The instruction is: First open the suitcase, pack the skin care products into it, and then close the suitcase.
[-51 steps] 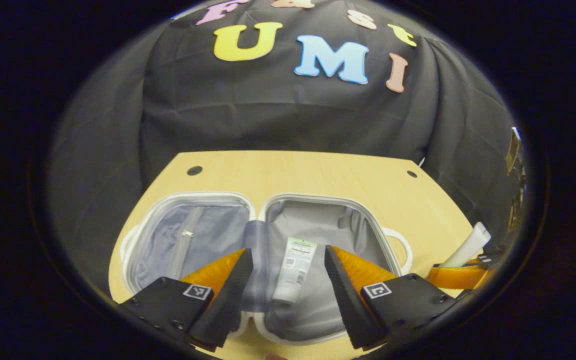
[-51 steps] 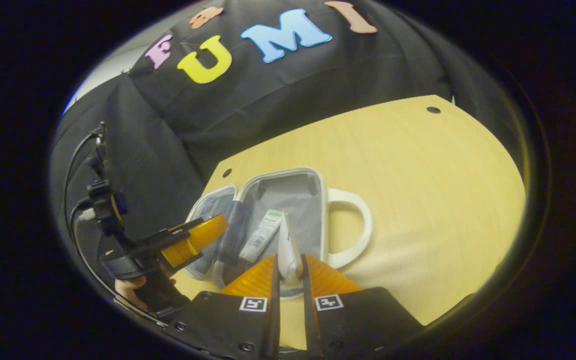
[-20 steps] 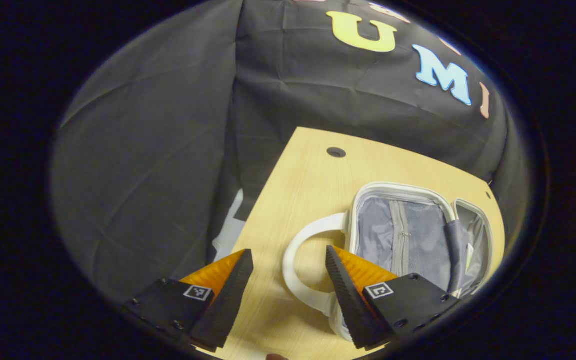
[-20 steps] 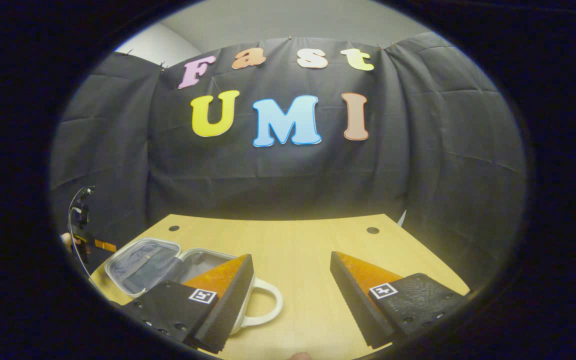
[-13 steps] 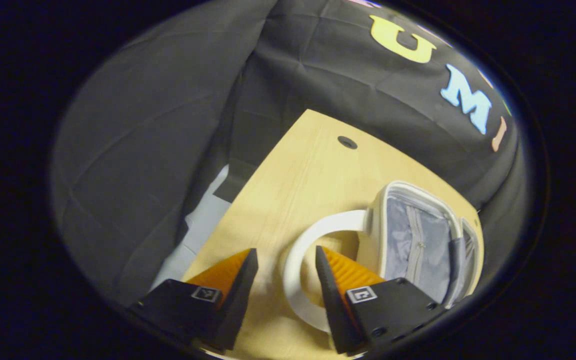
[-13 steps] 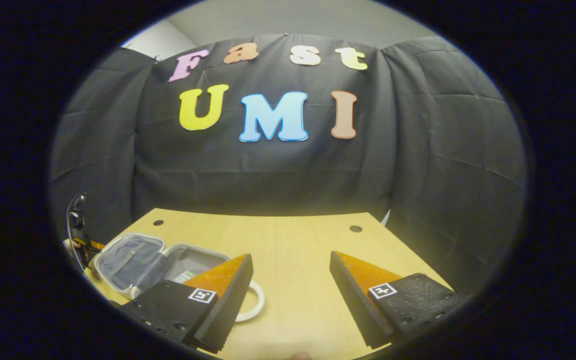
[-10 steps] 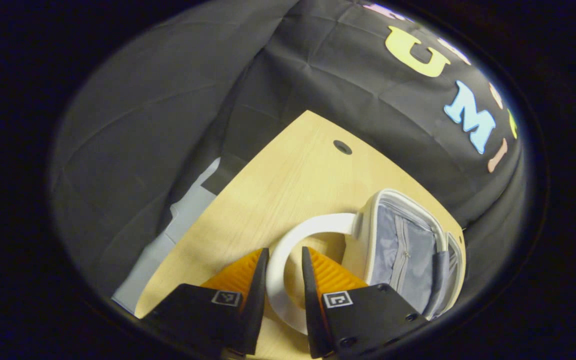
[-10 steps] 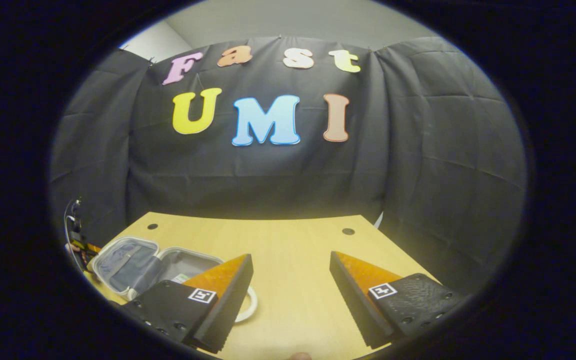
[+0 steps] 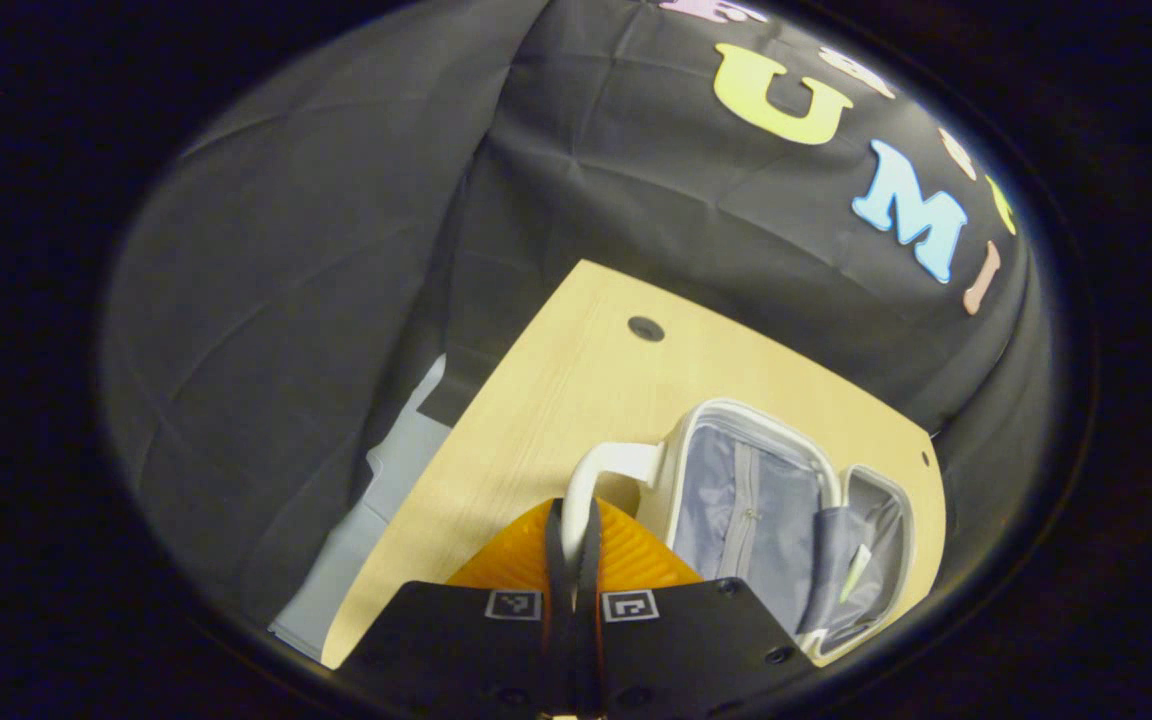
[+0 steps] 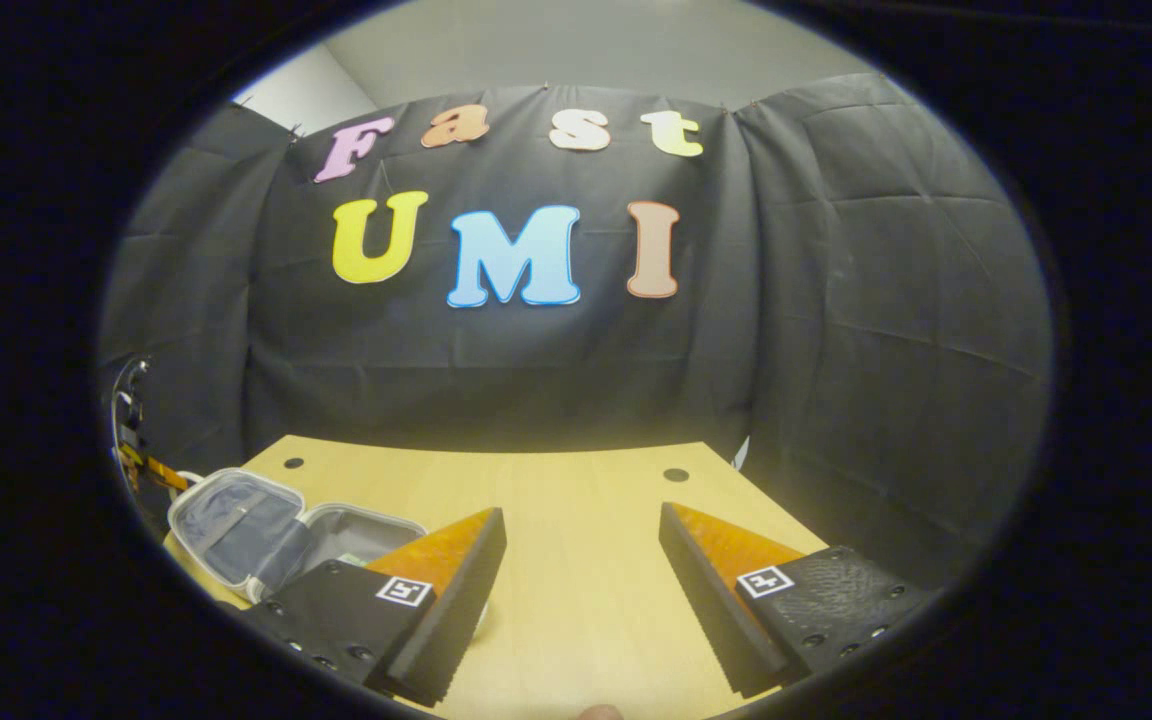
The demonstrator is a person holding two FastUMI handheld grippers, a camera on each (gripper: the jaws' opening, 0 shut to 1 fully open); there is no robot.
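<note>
Table (image 10: 576, 560) bearing open suitcase (image 9: 776, 500) | left gripper (image 9: 573, 545) clamping its handle (image 9: 596, 470) | right gripper (image 10: 581, 590) hovering, fingers apart

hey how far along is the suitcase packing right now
Opening looks done: the suitcase lies open on the table, with a tube in its far half. In hand: the left gripper is shut on the white handle, lid half raised. The right gripper is open and empty. Left: closing it.
</note>
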